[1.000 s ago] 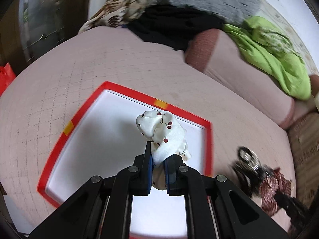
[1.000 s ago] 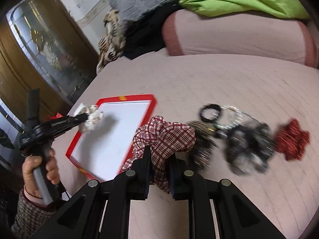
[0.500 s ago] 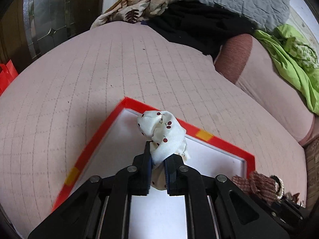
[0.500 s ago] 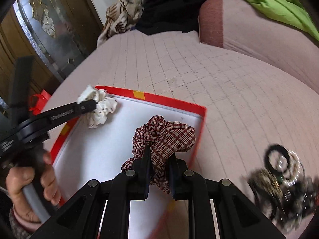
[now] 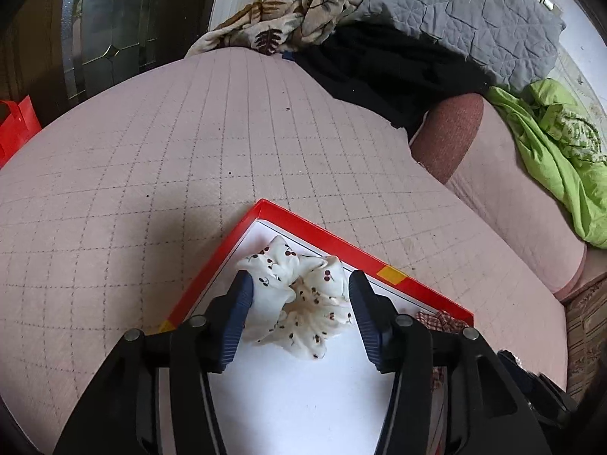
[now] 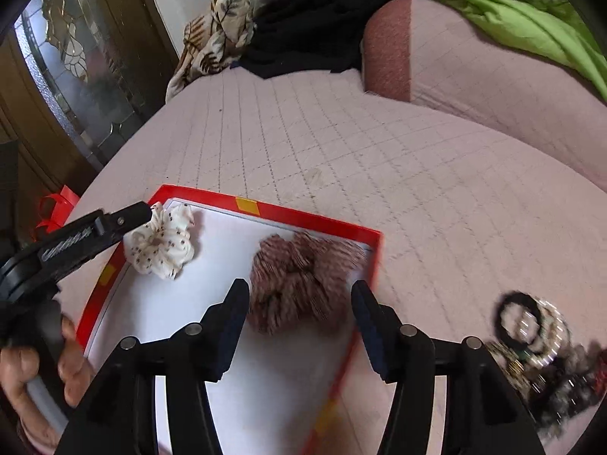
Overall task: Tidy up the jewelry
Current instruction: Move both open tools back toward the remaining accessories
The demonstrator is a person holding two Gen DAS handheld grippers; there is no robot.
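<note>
Lying in red-rimmed tray (image 6: 364, 233): white scrunchie (image 6: 161, 242) & plaid scrunchie (image 6: 303, 276).

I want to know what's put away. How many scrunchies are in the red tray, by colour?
White scrunchie with cherries: 1
Dark red checked scrunchie: 1
Total in the red tray: 2

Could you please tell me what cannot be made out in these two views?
- Jewelry pile, right wrist view: motion-blurred and cut by the frame edge; single pieces unreadable.
- Plaid scrunchie: blurred there; in the left wrist view mostly hidden behind the left gripper.
- Tray: near side hidden by both grippers.
</note>
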